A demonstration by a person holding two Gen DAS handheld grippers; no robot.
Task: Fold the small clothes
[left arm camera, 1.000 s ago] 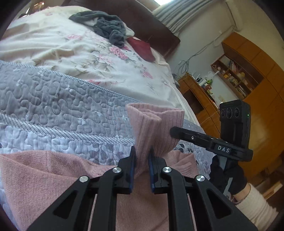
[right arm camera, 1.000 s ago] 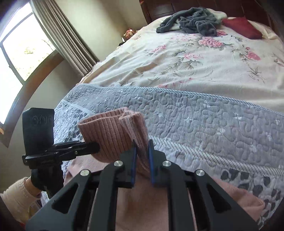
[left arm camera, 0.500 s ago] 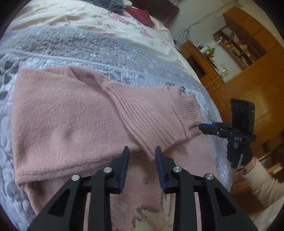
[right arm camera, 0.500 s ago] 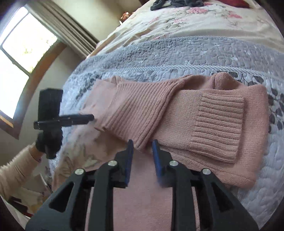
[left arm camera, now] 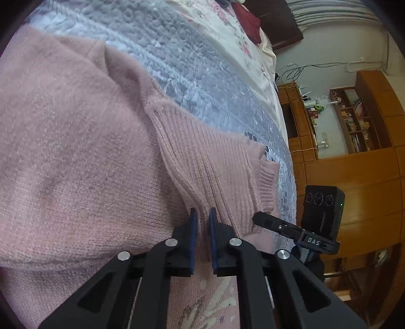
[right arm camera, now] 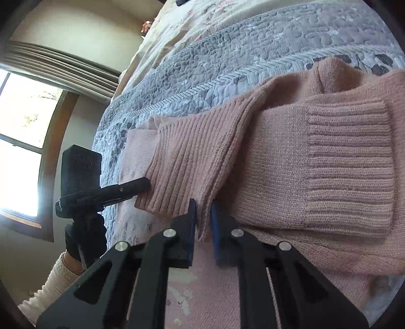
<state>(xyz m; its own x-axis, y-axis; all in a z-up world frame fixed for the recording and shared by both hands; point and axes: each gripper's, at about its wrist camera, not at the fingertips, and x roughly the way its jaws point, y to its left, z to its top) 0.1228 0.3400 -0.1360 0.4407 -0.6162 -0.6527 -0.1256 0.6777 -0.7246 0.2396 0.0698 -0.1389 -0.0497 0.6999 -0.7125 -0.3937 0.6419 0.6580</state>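
Observation:
A pink knit sweater (left arm camera: 76,151) lies flat on the bed, its ribbed sleeves (right arm camera: 316,164) folded across the body. In the left wrist view my left gripper (left arm camera: 201,220) is shut on the lower edge of a ribbed sleeve (left arm camera: 215,164). My right gripper (right arm camera: 203,212) pinches the near edge of the ribbed sleeve (right arm camera: 192,157) in the same way. Each gripper also shows in the other's view: the right gripper (left arm camera: 260,219) at the sleeve's cuff, the left gripper (right arm camera: 141,183) beside the other cuff. A gloved hand (right arm camera: 86,240) holds the left one.
The sweater rests on a grey quilted bedspread (right arm camera: 227,50) over a floral sheet (left arm camera: 240,43). A dark red pillow (left arm camera: 249,22) lies at the bed's head. Wooden cabinets and shelves (left arm camera: 354,121) stand to the right, a window (right arm camera: 20,141) to the left.
A second ago both grippers held sleeves up off the bed. They laid them across the sweater and opened. Both have since moved in low and shut on the folded sleeve edges.

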